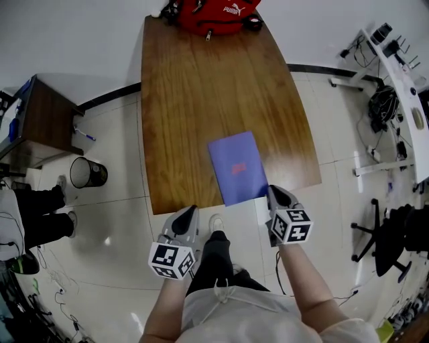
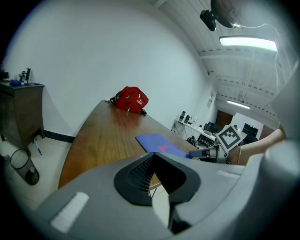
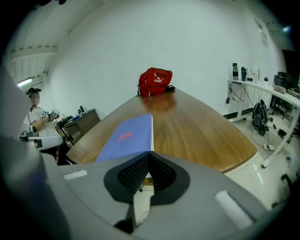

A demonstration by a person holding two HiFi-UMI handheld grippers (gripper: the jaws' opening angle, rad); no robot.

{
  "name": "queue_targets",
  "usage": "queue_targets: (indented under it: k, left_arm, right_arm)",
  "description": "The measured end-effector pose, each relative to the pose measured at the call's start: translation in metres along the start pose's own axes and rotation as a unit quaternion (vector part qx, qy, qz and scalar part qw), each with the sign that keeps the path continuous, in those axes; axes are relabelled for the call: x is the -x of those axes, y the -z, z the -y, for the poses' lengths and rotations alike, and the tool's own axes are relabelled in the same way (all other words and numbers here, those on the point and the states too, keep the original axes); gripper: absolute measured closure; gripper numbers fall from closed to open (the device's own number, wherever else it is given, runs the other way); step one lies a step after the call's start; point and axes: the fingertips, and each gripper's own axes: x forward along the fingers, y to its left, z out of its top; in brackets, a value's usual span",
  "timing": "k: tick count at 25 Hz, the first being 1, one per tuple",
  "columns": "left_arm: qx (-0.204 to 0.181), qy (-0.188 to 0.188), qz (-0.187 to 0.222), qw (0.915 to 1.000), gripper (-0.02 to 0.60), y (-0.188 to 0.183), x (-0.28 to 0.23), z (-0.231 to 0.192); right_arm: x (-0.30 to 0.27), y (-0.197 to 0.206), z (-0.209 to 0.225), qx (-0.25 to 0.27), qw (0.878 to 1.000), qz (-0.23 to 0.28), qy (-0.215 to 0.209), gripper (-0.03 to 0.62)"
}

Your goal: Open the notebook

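Notebook (image 1: 238,167) lies closed — left tool (image 1: 190,210), right tool (image 1: 273,191) (jaws together) near it.

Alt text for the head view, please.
A closed blue notebook lies at the near edge of a wooden table, the right gripper by its near right corner, the left gripper at the edge to its left. A red bag sits at the far end.

Notebook (image 1: 236,167): blue-violet cover, small red mark mid-cover. Table (image 1: 194,87): brown wood grain. Bag (image 1: 213,15): red, white lettering. Left claw (image 1: 190,212), right claw (image 1: 271,192): grey shells, black ribbed pads, black-and-white square markers. Floor (image 1: 120,221): pale tiles.
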Motion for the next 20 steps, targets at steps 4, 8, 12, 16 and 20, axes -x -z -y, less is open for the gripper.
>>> queue_targets:
  k: [4,8,12,16,20]
  left_arm:
    - [-0.003,-0.008,0.019,0.9998,0.575,-0.015,0.012,0.002]
    - [-0.005,-0.028,0.046,0.9985,0.575,-0.032,0.033,-0.001]
    - [-0.012,-0.047,0.071,0.9963,0.575,-0.045,0.056,0.002]
    - [-0.011,-0.069,0.087,0.9938,0.575,-0.048,0.083,-0.003]
    - [-0.005,-0.098,0.095,0.9906,0.575,-0.042,0.111,-0.010]
  right_arm:
    - [0.018,-0.022,-0.013,0.006,1.000,0.024,-0.012,0.586]
    - [0.039,-0.046,-0.040,0.023,0.998,0.051,-0.039,0.585]
    - [0.058,-0.064,-0.079,0.046,0.993,0.072,-0.079,0.585]
    - [0.066,-0.072,-0.127,0.052,0.988,0.082,-0.117,0.585]
    - [0.067,-0.066,-0.174,0.059,0.982,0.078,-0.160,0.585]
